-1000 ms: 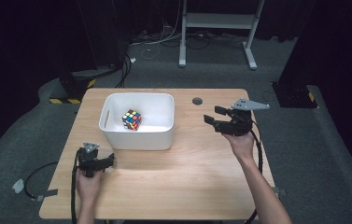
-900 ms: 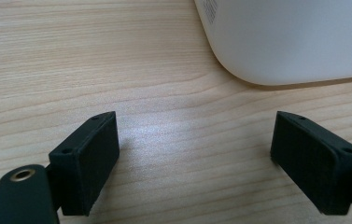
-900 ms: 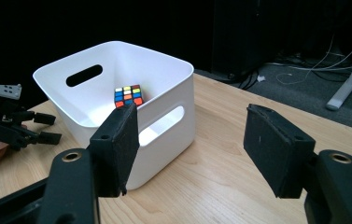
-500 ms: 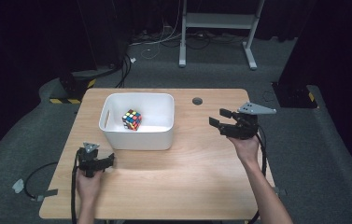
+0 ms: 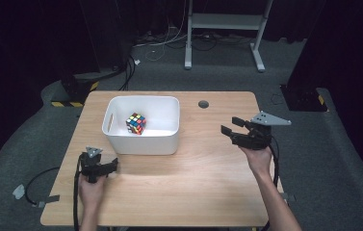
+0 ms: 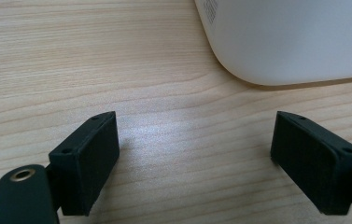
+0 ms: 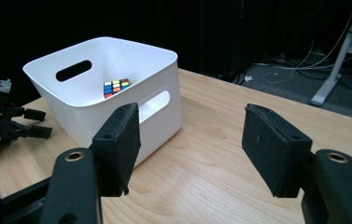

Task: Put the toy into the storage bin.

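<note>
One Rubik's cube (image 5: 136,123) lies inside the single white plastic bin (image 5: 143,142) on the wooden table (image 5: 193,187), well apart from both tongs. The left gripper (image 5: 112,165) rests on the table just in front of the bin's near left corner, its jaws wide with only bare wood between them. The right gripper (image 5: 229,126) hovers off to the bin's right, pointing toward it, its jaws parted and holding nothing.
</note>
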`<action>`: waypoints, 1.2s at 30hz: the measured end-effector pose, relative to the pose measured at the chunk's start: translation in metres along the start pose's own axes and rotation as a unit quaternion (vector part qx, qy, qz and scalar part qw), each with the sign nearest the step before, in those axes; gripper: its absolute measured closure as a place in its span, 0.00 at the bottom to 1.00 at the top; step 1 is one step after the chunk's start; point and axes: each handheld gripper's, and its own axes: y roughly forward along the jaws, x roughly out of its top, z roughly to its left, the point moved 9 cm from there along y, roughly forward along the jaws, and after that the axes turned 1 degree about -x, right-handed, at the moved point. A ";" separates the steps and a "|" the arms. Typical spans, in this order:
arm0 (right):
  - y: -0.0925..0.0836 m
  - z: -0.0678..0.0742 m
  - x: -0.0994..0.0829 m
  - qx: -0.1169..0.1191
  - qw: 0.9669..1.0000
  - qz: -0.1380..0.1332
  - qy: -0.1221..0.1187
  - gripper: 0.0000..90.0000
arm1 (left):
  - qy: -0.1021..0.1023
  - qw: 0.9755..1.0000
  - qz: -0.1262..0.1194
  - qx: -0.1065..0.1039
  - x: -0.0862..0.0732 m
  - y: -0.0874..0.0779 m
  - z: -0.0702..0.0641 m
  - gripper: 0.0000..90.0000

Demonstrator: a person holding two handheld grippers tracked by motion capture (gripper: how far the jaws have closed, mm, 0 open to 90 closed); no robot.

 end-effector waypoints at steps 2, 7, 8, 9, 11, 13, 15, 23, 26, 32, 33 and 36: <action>-0.001 0.000 -0.001 0.000 1.000 -0.003 0.002 0.41 | 0.000 1.000 0.000 0.000 0.000 0.000 0.000 0.17; -0.002 0.000 -0.004 -0.001 1.000 -0.004 0.004 0.41 | 0.000 1.000 0.000 0.000 0.000 0.000 0.000 0.17; -0.003 0.000 -0.005 0.000 1.000 -0.006 0.005 0.41 | 0.000 1.000 0.000 0.000 0.000 0.000 0.000 0.17; -0.003 0.000 -0.005 0.000 1.000 -0.006 0.005 0.41 | 0.000 1.000 0.000 0.000 0.000 0.000 0.000 0.17; -0.004 0.000 -0.007 0.000 1.000 -0.006 0.007 0.40 | 0.000 1.000 0.000 0.000 0.000 0.000 0.000 0.17; -0.004 0.000 -0.011 0.000 1.000 -0.004 0.008 0.40 | 0.000 1.000 0.000 0.000 0.000 0.000 0.000 0.17; -0.004 0.000 -0.014 -0.002 1.000 -0.001 0.009 0.40 | 0.000 1.000 0.000 0.000 0.000 0.000 0.000 0.17; -0.006 0.001 -0.024 -0.006 1.000 0.000 0.012 0.39 | 0.000 1.000 0.000 0.000 0.000 0.000 0.000 0.17; -0.008 0.002 -0.026 -0.007 1.000 0.001 0.010 0.39 | 0.000 1.000 0.000 0.000 0.000 0.000 0.000 0.17; -0.011 0.002 -0.030 -0.009 1.000 -0.002 0.014 0.39 | 0.000 1.000 0.000 0.000 0.000 0.000 0.000 0.17; -0.011 0.002 -0.031 -0.009 1.000 -0.002 0.015 0.39 | 0.000 1.000 0.000 0.000 0.000 0.000 0.000 0.17; -0.011 0.003 -0.033 -0.008 1.000 -0.002 0.015 0.39 | 0.000 1.000 0.000 0.000 0.000 0.000 0.000 0.17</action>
